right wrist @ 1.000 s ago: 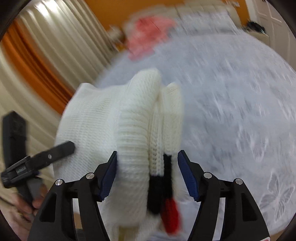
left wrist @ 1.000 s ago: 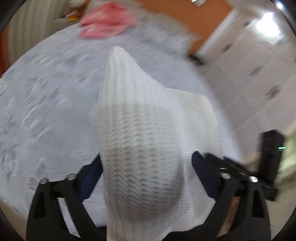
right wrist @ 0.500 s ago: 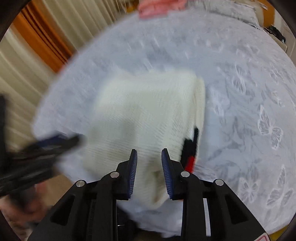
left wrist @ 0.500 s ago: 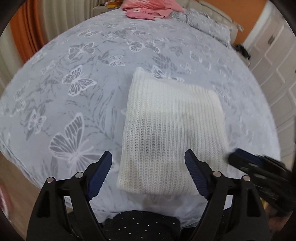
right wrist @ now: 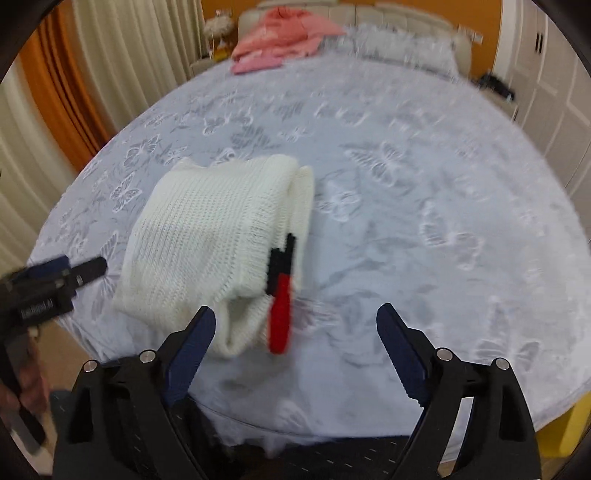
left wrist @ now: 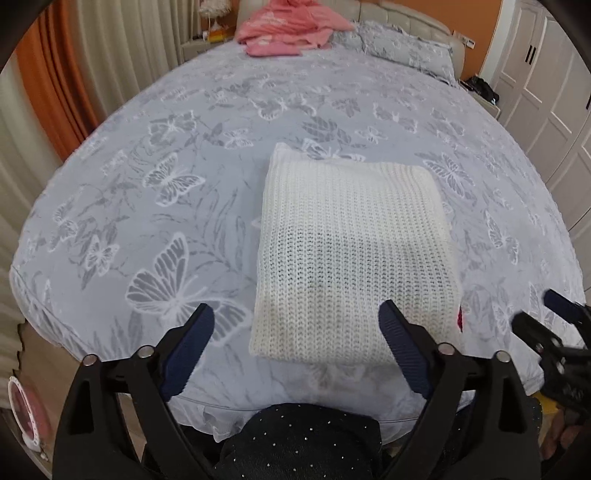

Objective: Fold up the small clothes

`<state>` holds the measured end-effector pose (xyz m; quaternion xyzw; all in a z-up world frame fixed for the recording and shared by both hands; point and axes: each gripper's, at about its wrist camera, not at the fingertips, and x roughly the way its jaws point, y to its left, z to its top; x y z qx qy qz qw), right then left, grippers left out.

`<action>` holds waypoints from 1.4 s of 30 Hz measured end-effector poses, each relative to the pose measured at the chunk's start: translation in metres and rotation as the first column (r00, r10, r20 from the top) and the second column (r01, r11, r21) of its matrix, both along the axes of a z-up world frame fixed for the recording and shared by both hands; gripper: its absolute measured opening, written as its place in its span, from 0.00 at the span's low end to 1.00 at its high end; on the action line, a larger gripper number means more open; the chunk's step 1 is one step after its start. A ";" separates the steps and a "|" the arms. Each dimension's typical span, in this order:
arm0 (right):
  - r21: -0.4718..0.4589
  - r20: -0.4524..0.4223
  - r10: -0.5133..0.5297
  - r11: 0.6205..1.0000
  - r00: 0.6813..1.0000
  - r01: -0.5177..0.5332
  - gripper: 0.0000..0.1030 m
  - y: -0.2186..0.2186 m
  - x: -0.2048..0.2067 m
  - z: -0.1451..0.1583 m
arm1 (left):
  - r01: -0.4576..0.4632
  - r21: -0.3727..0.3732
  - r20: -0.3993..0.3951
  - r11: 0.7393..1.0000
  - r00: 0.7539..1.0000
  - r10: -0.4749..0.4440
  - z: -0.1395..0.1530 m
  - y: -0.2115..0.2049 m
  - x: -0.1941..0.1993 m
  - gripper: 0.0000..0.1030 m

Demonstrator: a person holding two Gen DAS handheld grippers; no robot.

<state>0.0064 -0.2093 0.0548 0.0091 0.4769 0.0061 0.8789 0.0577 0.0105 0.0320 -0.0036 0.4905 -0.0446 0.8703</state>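
A white knitted sweater (left wrist: 351,251) lies folded in a thick rectangle on the butterfly-print bed (left wrist: 147,221), near its front edge. A red and black trim (right wrist: 280,306) sticks out at its near right corner. My left gripper (left wrist: 295,315) hovers over the sweater's near edge, its jaws opening wide and touching nothing. My right gripper (right wrist: 295,315) hangs just right of the sweater (right wrist: 210,240). Its jaws are opening too, with only the trim's tip and bedspread showing between them. Each gripper appears at the edge of the other's view, the right gripper (left wrist: 543,314) and the left gripper (right wrist: 77,266).
A pile of pink clothes (left wrist: 291,33) and a pillow (left wrist: 406,48) lie at the far end of the bed. Curtains (left wrist: 122,66) hang on the left and white wardrobe doors (left wrist: 546,92) stand on the right. Dark dotted clothing of the person (left wrist: 303,435) is below the grippers.
The sweater was held up in both grippers; it now lies folded on the bed. Both grippers have let go and drawn back, and the right one narrowed and reopened.
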 end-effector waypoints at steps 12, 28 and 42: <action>-0.011 -0.045 -0.132 0.991 0.990 0.132 0.89 -0.027 -0.051 -0.047 | -0.021 0.027 0.028 0.999 0.999 0.020 -0.019 -0.015 -0.056 0.95; 0.051 0.055 -0.100 0.994 0.993 0.097 0.89 -0.013 -0.063 -0.035 | -0.039 0.089 0.099 0.995 0.995 0.030 -0.015 -0.020 -0.082 0.95; 0.075 0.087 -0.119 0.991 0.989 0.113 0.89 -0.019 -0.070 -0.029 | -0.072 0.076 0.108 0.994 0.992 0.064 -0.010 -0.012 -0.085 0.95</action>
